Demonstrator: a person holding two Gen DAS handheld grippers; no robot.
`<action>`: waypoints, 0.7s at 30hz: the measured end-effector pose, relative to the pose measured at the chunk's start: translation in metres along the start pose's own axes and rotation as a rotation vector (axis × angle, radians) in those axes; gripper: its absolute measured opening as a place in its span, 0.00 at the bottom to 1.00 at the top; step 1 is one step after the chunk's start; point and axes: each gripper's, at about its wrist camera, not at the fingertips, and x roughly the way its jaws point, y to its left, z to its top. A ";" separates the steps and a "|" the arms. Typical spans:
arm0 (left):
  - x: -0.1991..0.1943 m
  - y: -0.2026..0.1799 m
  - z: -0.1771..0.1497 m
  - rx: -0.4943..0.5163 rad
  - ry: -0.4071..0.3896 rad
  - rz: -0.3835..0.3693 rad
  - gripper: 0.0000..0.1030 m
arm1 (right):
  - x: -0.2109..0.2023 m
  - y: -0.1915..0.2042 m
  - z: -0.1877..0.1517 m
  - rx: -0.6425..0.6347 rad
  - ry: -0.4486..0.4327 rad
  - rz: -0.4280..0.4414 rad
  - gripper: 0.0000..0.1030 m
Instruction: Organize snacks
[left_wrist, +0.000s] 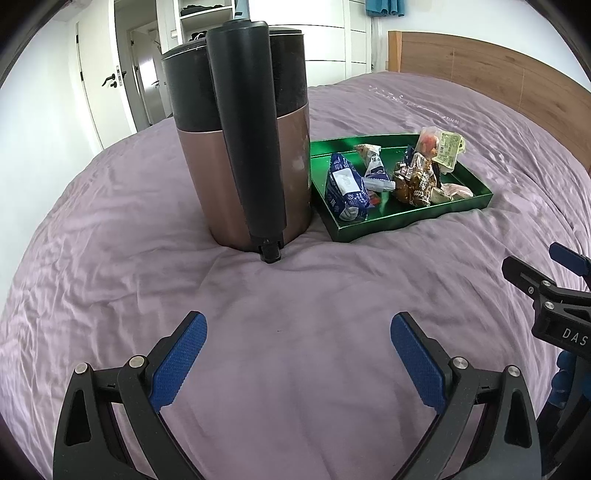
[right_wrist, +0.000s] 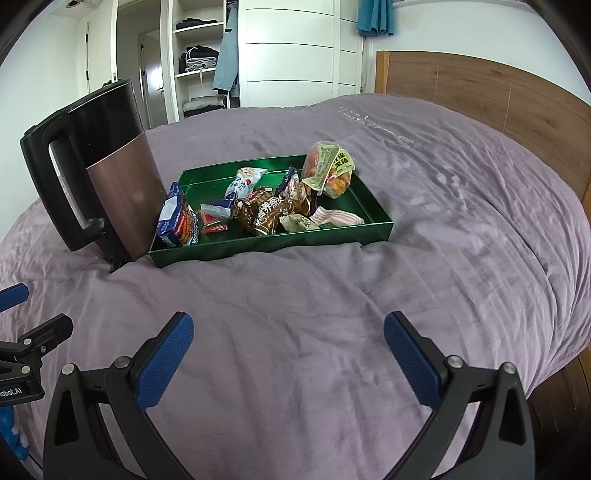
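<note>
both my left gripper (left_wrist: 297, 363) and right gripper (right_wrist: 288, 360) hover spread empty over the bed (right_wrist: 332, 314); light, crinkly snack packets (right_wrist: 264, 210) fill the green tray (right_wrist: 273, 245), best pinched by sealed edges.

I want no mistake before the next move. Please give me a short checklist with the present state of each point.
1. Left tongs open, holding nothing: ok.
2. Right tongs open, holding nothing: ok.
3. Snacks inside the green tray, none on the bedspread: ok.
4. Snacks sorted in the tray: not ok, they lie in a jumble.
5. Kettle clear of the tray: not ok, it stands right against the tray's left end.
6. Kettle steady on the soft bed: cannot tell.
</note>
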 end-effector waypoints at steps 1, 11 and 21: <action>0.000 0.000 0.000 0.001 0.000 0.000 0.95 | 0.000 -0.001 0.000 -0.002 0.000 -0.001 1.00; 0.003 0.002 0.000 0.000 0.004 0.010 0.95 | 0.007 -0.028 -0.002 -0.045 0.025 -0.039 1.00; 0.004 0.002 -0.001 0.007 0.011 0.010 0.95 | 0.011 -0.048 0.003 -0.070 0.021 -0.042 1.00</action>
